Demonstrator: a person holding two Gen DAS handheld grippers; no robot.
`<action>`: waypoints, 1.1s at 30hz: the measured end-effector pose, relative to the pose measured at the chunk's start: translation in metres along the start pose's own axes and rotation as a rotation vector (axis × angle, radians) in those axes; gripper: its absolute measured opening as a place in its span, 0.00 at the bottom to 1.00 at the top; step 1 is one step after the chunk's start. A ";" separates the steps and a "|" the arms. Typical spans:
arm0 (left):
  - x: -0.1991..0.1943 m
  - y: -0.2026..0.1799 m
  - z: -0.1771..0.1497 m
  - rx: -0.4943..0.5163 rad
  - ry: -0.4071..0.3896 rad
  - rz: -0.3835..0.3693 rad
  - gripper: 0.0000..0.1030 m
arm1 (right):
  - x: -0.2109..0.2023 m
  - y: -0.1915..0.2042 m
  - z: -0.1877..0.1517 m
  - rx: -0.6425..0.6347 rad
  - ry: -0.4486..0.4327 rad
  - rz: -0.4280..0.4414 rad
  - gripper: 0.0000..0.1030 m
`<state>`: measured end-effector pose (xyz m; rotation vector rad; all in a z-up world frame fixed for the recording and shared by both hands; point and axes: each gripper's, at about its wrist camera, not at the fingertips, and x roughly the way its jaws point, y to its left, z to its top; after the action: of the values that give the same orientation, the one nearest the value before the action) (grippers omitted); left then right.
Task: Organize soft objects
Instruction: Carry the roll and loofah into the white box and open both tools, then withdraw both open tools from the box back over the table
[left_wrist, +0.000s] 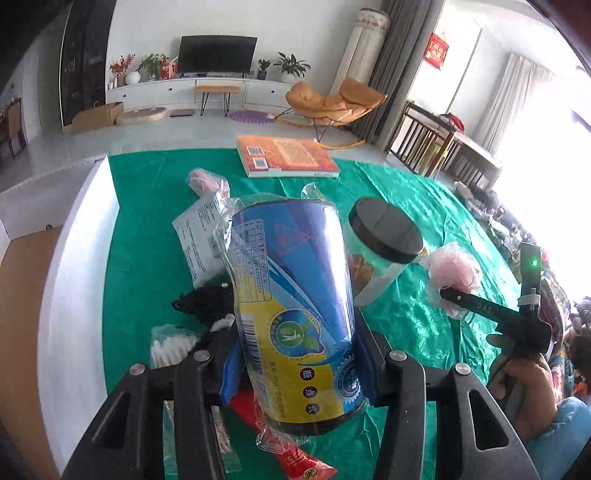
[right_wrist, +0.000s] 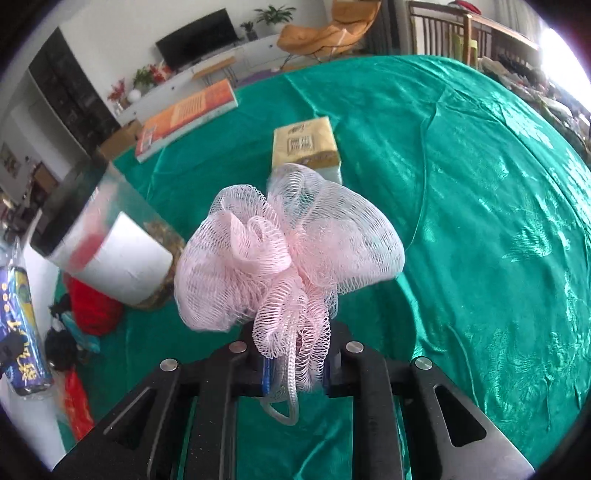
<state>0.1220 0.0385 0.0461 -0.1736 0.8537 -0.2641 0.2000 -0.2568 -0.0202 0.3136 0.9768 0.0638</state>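
My left gripper is shut on a blue and yellow roll of bags in clear wrap and holds it above the green tablecloth. My right gripper is shut on a pink mesh bath pouf, held off the cloth; the pouf also shows in the left wrist view. The roll shows at the left edge of the right wrist view. A yellow tissue pack lies beyond the pouf.
A clear jar with a black lid stands between the grippers. A white packet, a black item, cotton swabs and a red packet lie under the left gripper. An orange book lies at the far edge.
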 end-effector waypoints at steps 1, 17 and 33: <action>-0.010 0.003 0.002 0.001 -0.015 -0.001 0.48 | -0.012 -0.002 0.009 0.007 -0.027 0.011 0.19; -0.166 0.166 -0.060 -0.070 -0.096 0.421 0.50 | -0.136 0.289 -0.041 -0.514 0.031 0.593 0.24; -0.156 0.156 -0.084 -0.021 -0.156 0.664 1.00 | -0.102 0.247 -0.139 -0.544 0.087 0.442 0.81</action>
<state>-0.0148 0.2298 0.0642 0.0747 0.7166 0.3758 0.0495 -0.0084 0.0613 0.0186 0.9222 0.7377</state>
